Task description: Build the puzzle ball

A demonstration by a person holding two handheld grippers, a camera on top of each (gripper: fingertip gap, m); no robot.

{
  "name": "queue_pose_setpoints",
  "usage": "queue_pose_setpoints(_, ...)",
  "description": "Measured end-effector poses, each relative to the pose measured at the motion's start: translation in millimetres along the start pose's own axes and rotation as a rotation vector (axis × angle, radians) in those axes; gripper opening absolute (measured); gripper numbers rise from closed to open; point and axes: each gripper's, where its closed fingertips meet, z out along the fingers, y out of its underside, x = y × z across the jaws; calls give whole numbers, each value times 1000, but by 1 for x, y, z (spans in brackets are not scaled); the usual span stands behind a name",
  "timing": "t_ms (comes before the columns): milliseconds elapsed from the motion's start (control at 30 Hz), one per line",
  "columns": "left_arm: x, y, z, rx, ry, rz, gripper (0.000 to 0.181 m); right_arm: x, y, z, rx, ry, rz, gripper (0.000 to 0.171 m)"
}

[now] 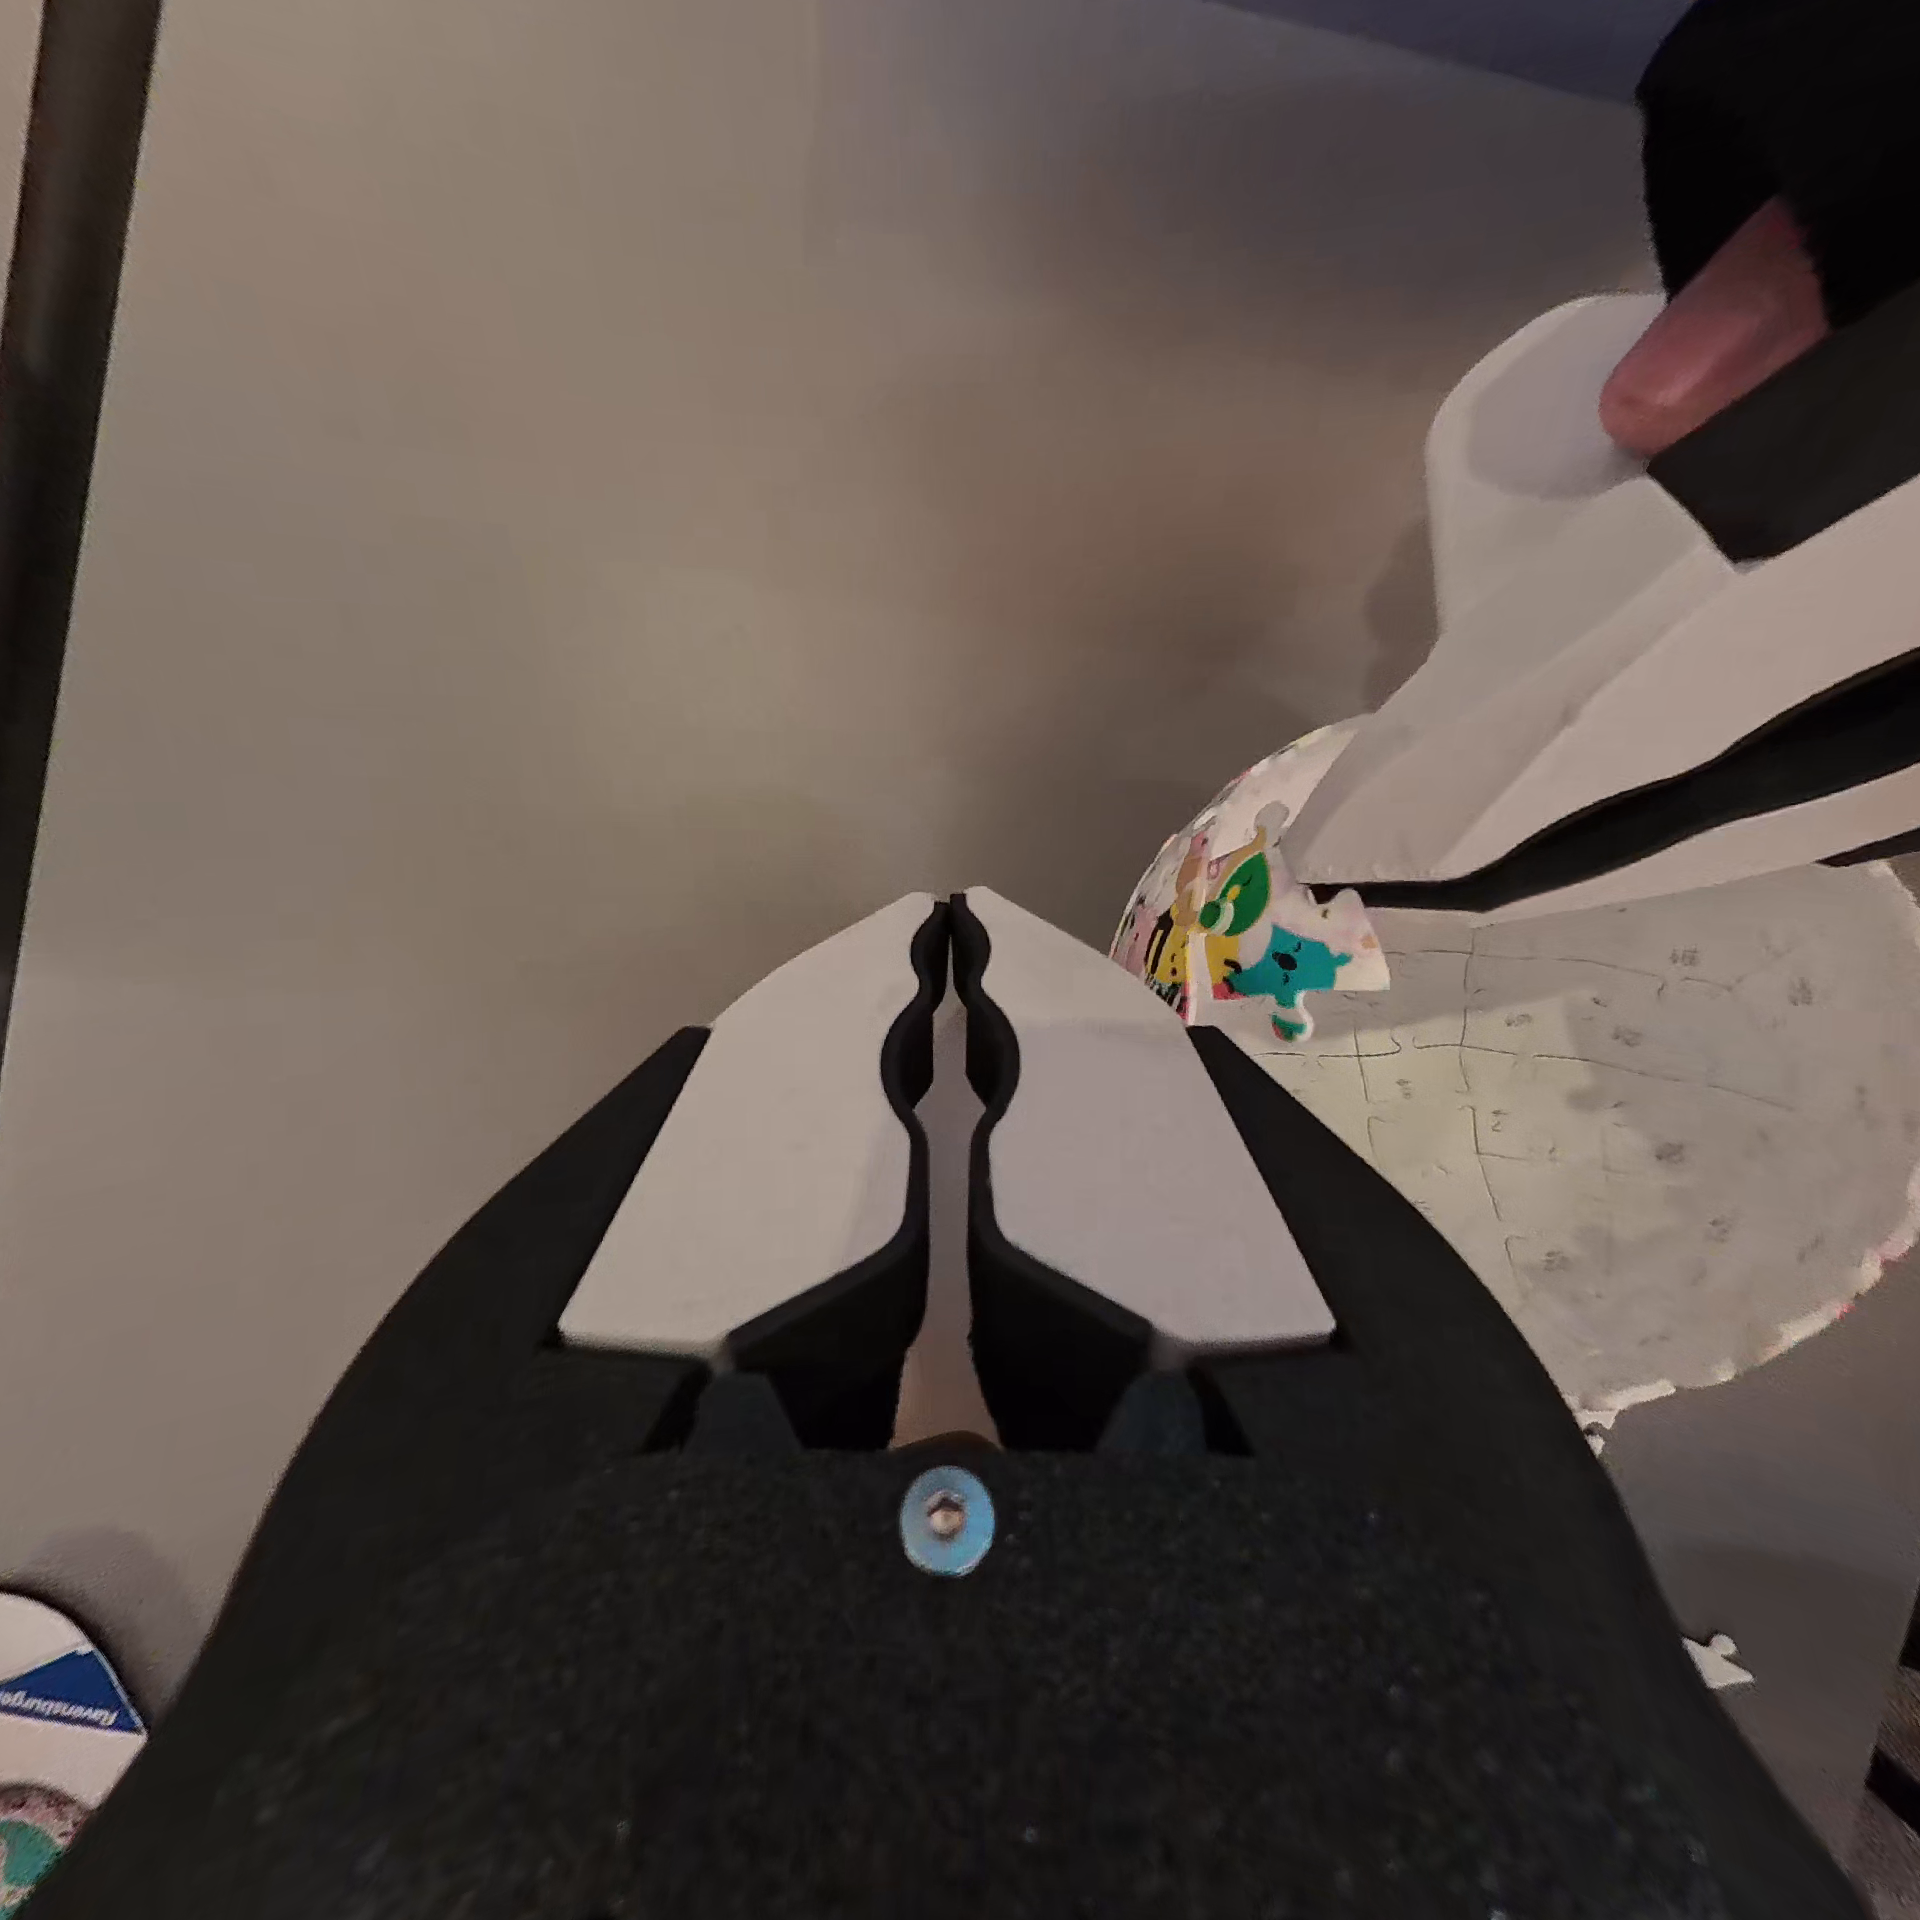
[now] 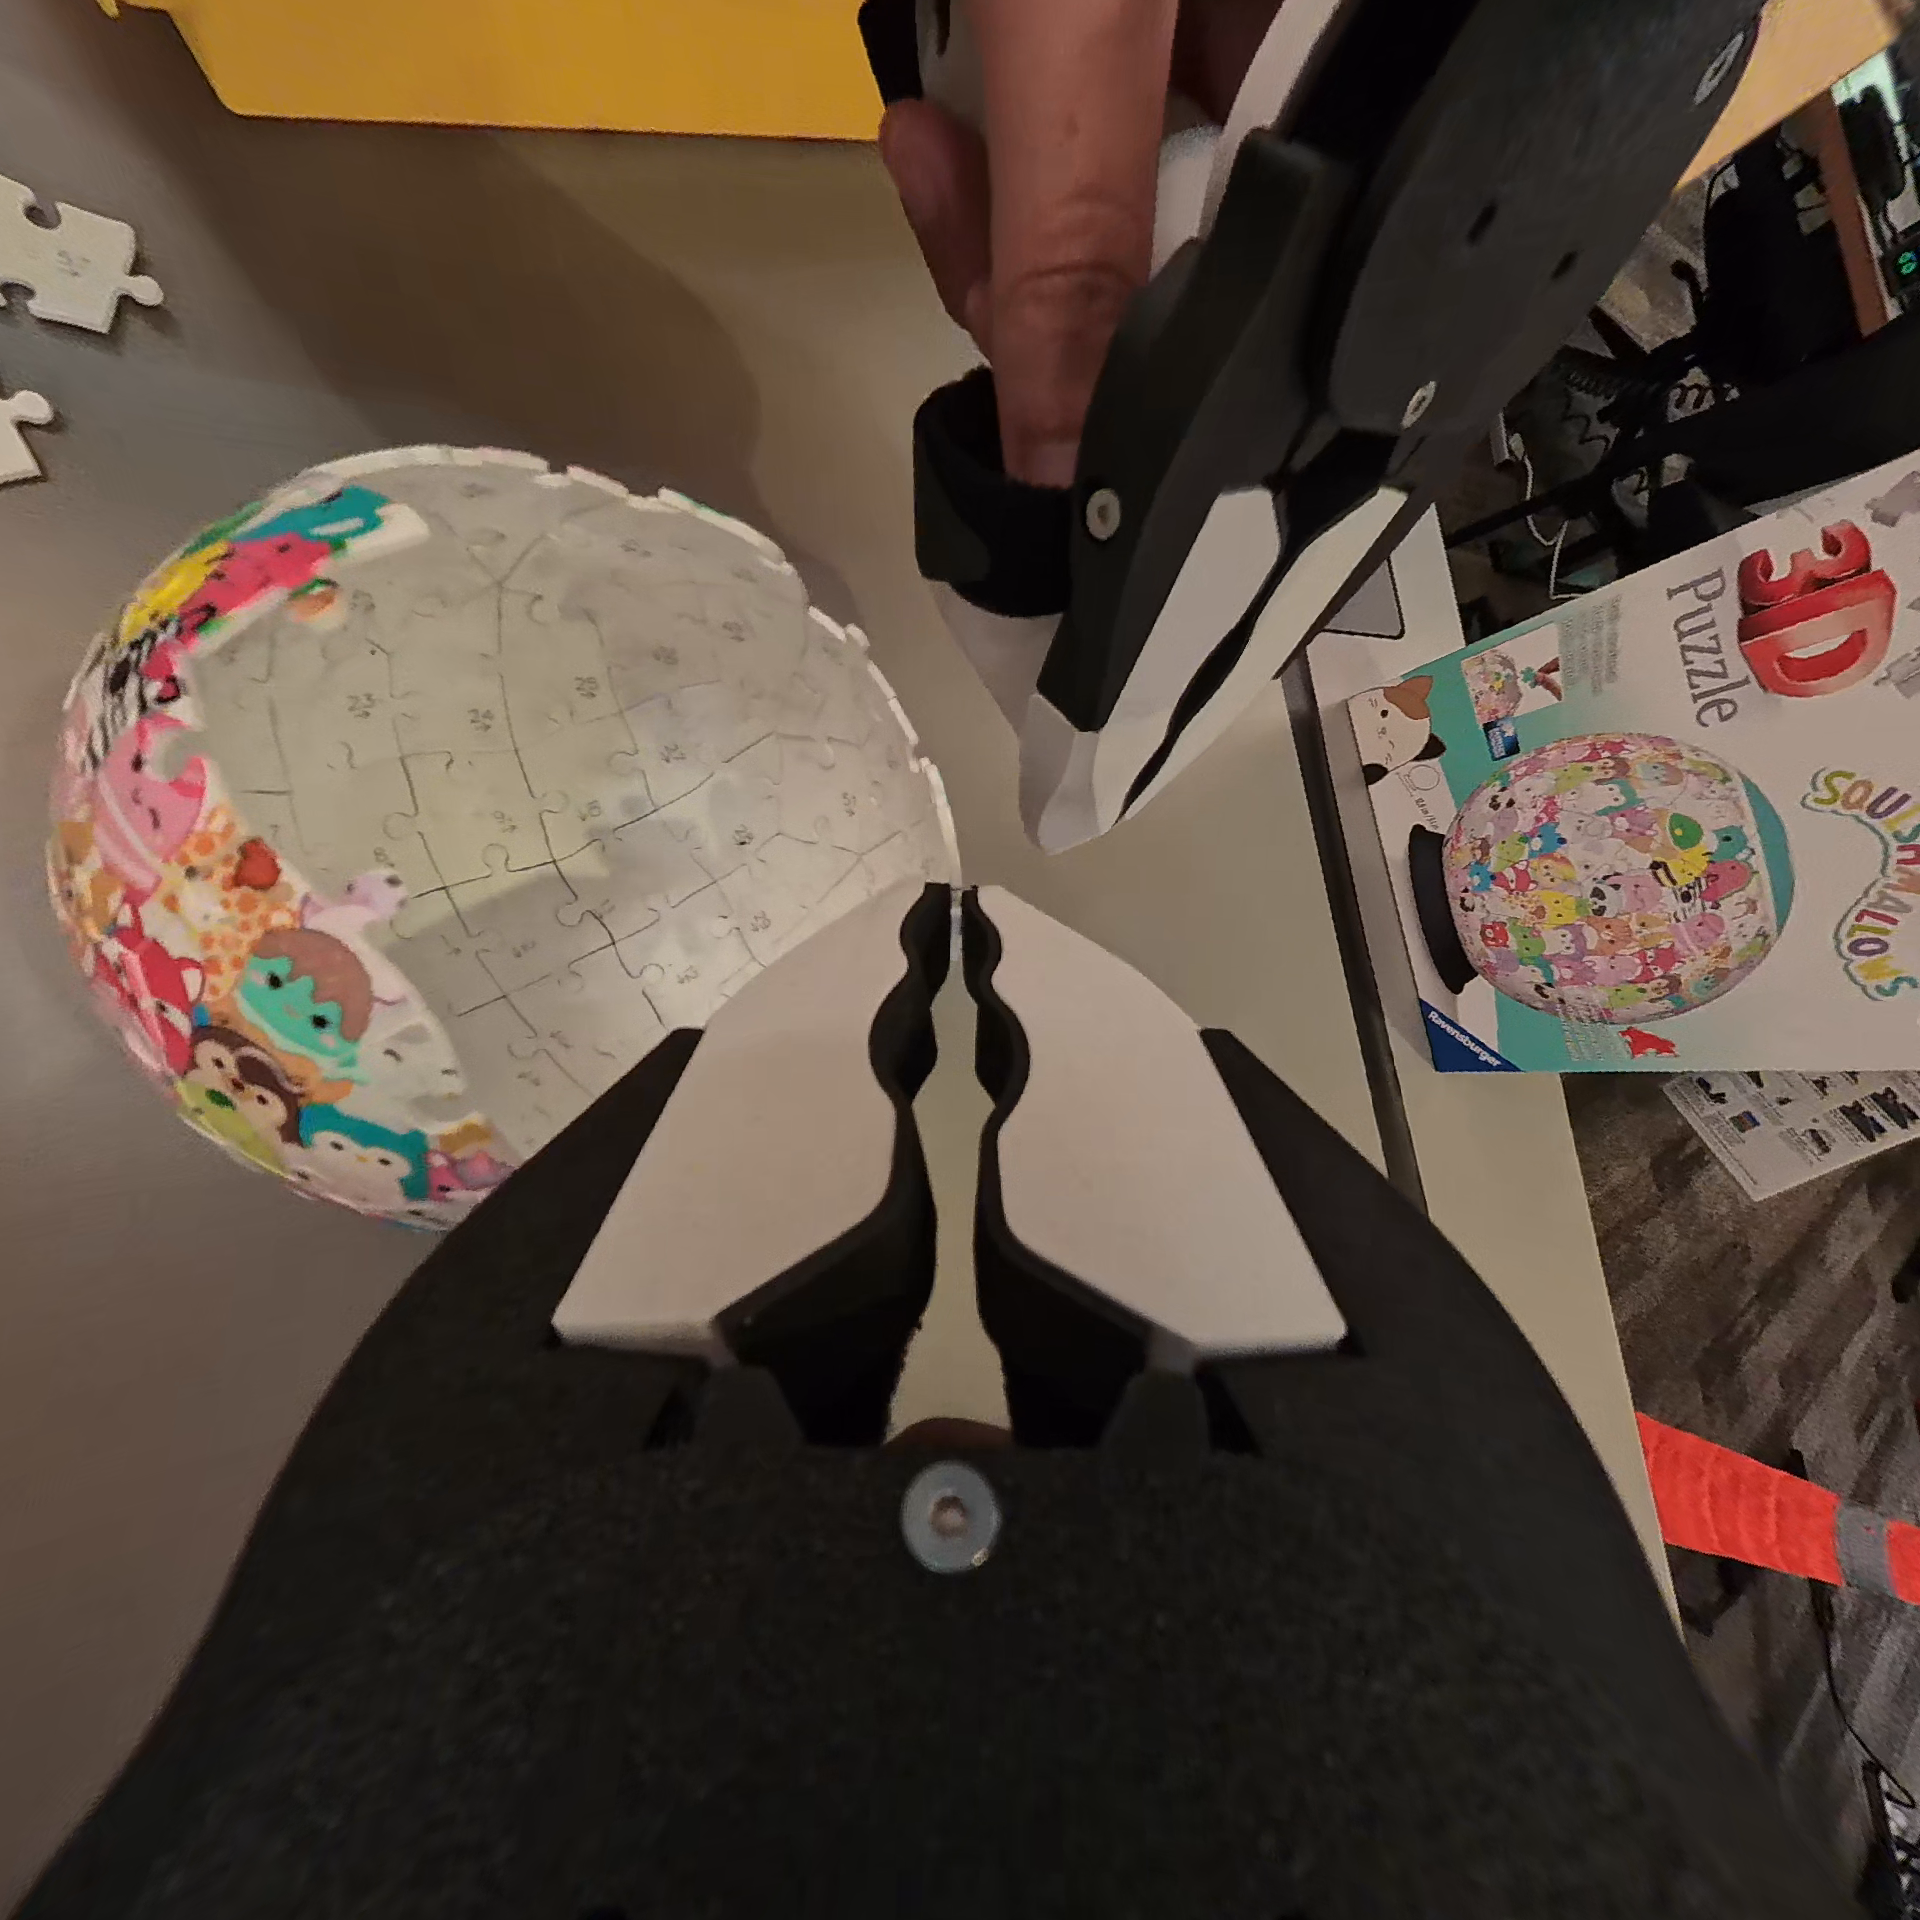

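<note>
The half-built puzzle ball (image 2: 499, 790) lies on the table with its open white inside toward me and its coloured outside to the left. My right gripper (image 2: 956, 896) is shut on the ball's rim; a thin sliver of the rim shows between the pads. In the left wrist view the ball (image 1: 1579, 1143) lies at the right, and the right gripper (image 1: 1311, 885) reaches its rim from the upper right, next to a coloured rim piece (image 1: 1283, 951). My left gripper (image 1: 954, 900) is shut with nothing between its pads. It also shows in the right wrist view (image 2: 1049, 831), just right of the ball.
A yellow box (image 2: 520, 73) stands at the back. Loose white pieces (image 2: 73, 260) lie at the far left. The puzzle's carton (image 2: 1662, 810) lies at the right by the table edge (image 2: 1351, 935). A dark post (image 1: 62, 416) stands at the left. Some 6 centimetres of space lies between my two pairs of fingers. My left gripper's tips are some 25 centimetres from the dark post (image 1: 62, 416).
</note>
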Motion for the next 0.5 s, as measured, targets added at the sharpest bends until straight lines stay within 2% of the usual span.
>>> queue_pose_setpoints(200,-1,-4,-17,68,-37,6,0,2,-1,-7,34,-18,32,2)
queue_pose_setpoints(367,5,-2,-35,138,-62,23,19,9,0,-8,46,3,54,2)
queue_pose_setpoints(500,16,-2,-42,178,-43,43,21,8,-2,-4,45,-4,54,2)
